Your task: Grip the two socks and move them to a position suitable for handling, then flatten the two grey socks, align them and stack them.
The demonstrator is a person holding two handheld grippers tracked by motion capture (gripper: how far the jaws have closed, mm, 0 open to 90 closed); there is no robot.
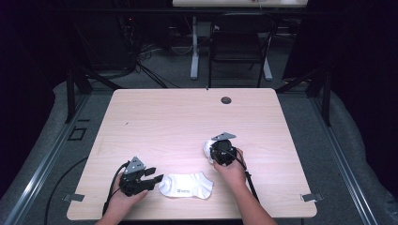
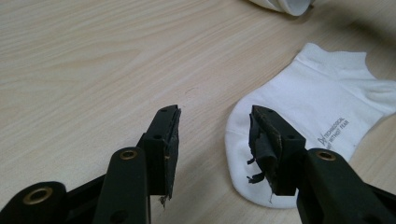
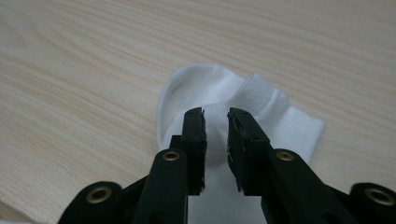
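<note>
Two white ankle socks lie on the light wooden table (image 1: 164, 117). One sock (image 1: 185, 186) (image 2: 322, 102) is spread flat near the front edge, with small grey print on it. My left gripper (image 1: 157, 180) (image 2: 215, 128) rests at its toe end, open; the toe lies by one jaw and only bare table is between the pads. The other sock (image 1: 206, 146) (image 3: 219, 98) is bunched up further right, and its edge also shows at the top of the left gripper view (image 2: 285, 4). My right gripper (image 1: 217, 151) (image 3: 215, 135) points down on it, jaws narrowly apart, white fabric in the gap.
A dark round grommet (image 1: 226, 100) sits near the table's far edge. Beyond the table stand a black chair (image 1: 239, 44) and a white desk leg (image 1: 194, 51). Cables run across the floor at the left.
</note>
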